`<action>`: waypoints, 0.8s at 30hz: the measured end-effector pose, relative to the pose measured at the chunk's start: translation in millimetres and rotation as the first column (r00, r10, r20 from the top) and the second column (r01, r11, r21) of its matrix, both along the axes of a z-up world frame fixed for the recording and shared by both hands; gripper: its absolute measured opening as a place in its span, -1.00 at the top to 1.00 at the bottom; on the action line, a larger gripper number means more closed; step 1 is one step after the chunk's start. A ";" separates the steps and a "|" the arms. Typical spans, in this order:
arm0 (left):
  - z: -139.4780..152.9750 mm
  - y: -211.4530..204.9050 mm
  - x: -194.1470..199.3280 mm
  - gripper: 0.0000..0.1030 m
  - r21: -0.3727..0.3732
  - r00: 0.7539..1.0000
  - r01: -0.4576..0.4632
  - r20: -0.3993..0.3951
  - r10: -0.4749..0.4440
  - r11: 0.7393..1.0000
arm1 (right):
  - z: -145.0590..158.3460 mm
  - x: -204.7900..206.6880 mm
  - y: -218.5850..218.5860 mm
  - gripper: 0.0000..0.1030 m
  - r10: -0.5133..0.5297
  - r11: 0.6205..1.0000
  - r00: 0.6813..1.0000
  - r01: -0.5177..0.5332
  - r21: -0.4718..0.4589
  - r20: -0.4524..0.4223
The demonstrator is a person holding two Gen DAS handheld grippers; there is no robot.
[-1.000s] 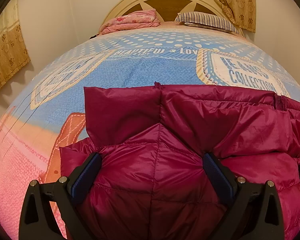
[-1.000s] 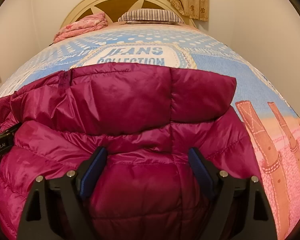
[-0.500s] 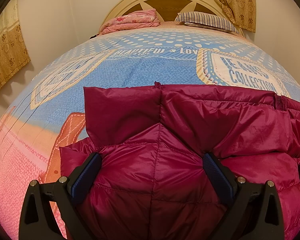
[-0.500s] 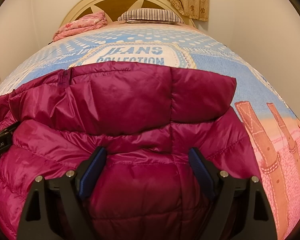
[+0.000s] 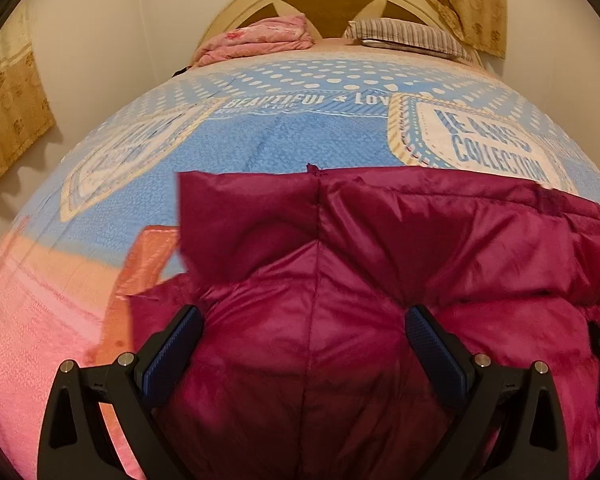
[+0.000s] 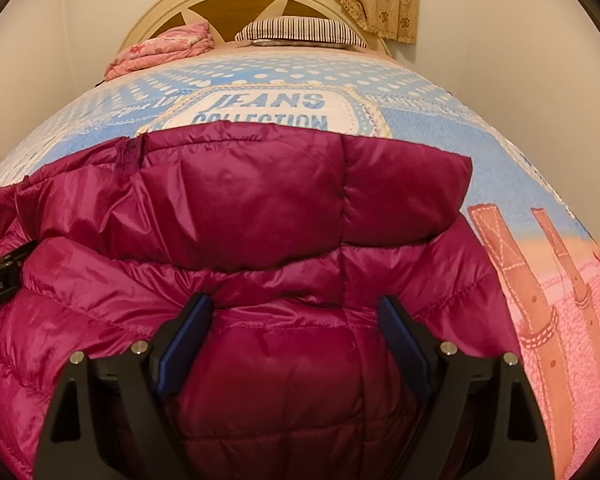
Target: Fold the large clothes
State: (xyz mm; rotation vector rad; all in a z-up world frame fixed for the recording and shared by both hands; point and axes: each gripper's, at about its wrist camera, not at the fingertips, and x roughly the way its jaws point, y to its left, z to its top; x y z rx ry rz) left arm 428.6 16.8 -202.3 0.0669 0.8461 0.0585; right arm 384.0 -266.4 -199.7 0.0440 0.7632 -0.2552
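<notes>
The magenta puffer jacket [image 5: 380, 300] lay across the lower half of both frames on the printed bed cover [image 5: 260, 140], while left gripper [image 5: 302, 344] and right gripper [image 6: 296, 332] stood spread wide, grasping nothing.

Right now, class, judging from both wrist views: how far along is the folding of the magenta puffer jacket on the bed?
Done: the magenta quilted puffer jacket lies spread on the blue-and-pink printed bedspread. In hand: nothing; left gripper and right gripper hover open over it. Left: no finished fold shows, so the folding remains.
</notes>
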 end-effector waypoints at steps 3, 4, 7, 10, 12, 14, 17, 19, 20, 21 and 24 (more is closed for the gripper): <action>20.7 14.0 -34.0 -0.97 0.015 0.999 -0.005 0.035 0.005 1.000 | 2.1 -0.6 -0.2 -0.73 0.011 1.000 1.000 -0.011 0.012 -0.003; 29.1 22.5 -52.3 -0.97 0.007 0.998 -0.005 0.057 0.004 1.000 | 4.0 -3.2 -0.4 -0.73 0.028 0.999 1.000 -0.028 0.022 0.001; 42.7 50.4 -98.3 -0.97 -0.039 0.993 -0.031 0.109 0.035 0.999 | 19.7 -25.9 6.0 -0.73 0.048 0.999 0.999 -0.048 0.011 0.025; 41.4 78.7 -134.5 -0.97 -0.147 0.992 -0.052 0.106 0.068 0.988 | 41.5 -70.6 28.7 -0.95 0.112 0.994 0.988 -0.112 -0.008 0.107; 33.9 92.1 -149.8 -0.97 -0.216 0.991 -0.082 0.085 0.102 0.973 | 44.0 -89.8 44.7 -0.96 0.153 0.988 0.981 -0.151 -0.026 0.123; 26.6 98.5 -162.2 -0.97 -0.261 0.989 -0.103 0.079 0.128 0.960 | 41.0 -106.5 62.2 -0.96 0.196 0.980 0.973 -0.191 -0.049 0.125; 13.0 92.4 -169.8 -0.97 -0.291 0.991 -0.106 0.043 0.124 0.951 | 24.9 -120.4 83.4 -0.96 0.214 0.970 0.972 -0.200 -0.134 0.099; 4.2 85.4 -167.8 -0.97 -0.311 0.993 -0.100 0.025 0.113 0.945 | 13.2 -119.4 84.6 -0.96 0.201 0.971 0.977 -0.188 -0.146 0.074; 0.7 83.8 -168.2 -0.97 -0.320 0.994 -0.098 0.021 0.111 0.942 | 7.6 -118.9 82.9 -0.96 0.190 0.974 0.980 -0.180 -0.141 0.064; -2.9 81.5 -167.5 -0.97 -0.326 0.994 -0.098 0.015 0.109 0.940 | 1.4 -116.3 80.2 -0.95 0.180 0.976 0.983 -0.173 -0.131 0.045; -10.1 76.1 -163.1 -0.97 -0.326 0.994 -0.097 0.006 0.105 0.940 | -6.4 -112.2 77.0 -0.96 0.167 0.980 0.986 -0.163 -0.113 0.026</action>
